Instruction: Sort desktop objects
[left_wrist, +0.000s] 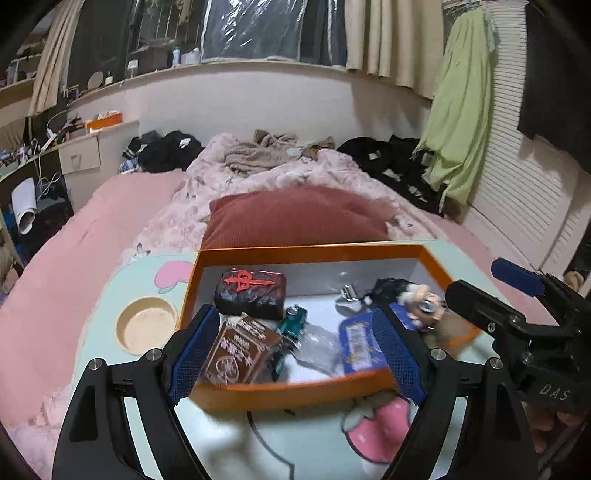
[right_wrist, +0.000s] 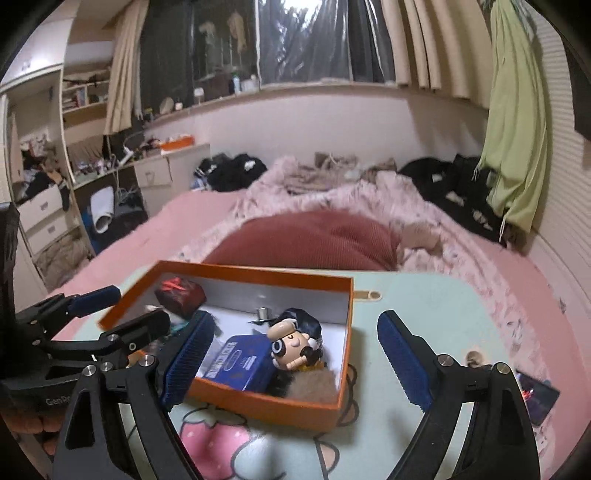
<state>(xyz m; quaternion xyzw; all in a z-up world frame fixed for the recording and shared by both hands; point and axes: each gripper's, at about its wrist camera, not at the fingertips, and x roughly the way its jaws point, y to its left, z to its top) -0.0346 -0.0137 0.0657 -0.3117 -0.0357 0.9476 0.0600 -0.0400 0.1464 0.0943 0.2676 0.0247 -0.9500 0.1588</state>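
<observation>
An orange box (left_wrist: 291, 392) (right_wrist: 258, 404) stands on a mint cartoon lap table (left_wrist: 258, 443) (right_wrist: 417, 295). It holds a black pouch with a red mark (left_wrist: 251, 293) (right_wrist: 180, 293), a brown packet (left_wrist: 240, 349), a small green toy car (left_wrist: 293, 319), a blue tin (left_wrist: 360, 345) (right_wrist: 240, 362), a doll figure (left_wrist: 424, 301) (right_wrist: 291, 345), a metal clip (left_wrist: 349, 293) (right_wrist: 263, 313) and brown fur (right_wrist: 310, 384). My left gripper (left_wrist: 295, 350) is open, over the box's near part. My right gripper (right_wrist: 295, 365) is open, astride the box's right end.
A round cup recess (left_wrist: 147, 325) sits in the table left of the box. A phone (right_wrist: 535, 397) lies at the table's right edge. A red pillow (left_wrist: 295, 218) and a pink bed (left_wrist: 92, 236) with clothes lie behind. A cluttered desk (left_wrist: 44, 147) stands far left.
</observation>
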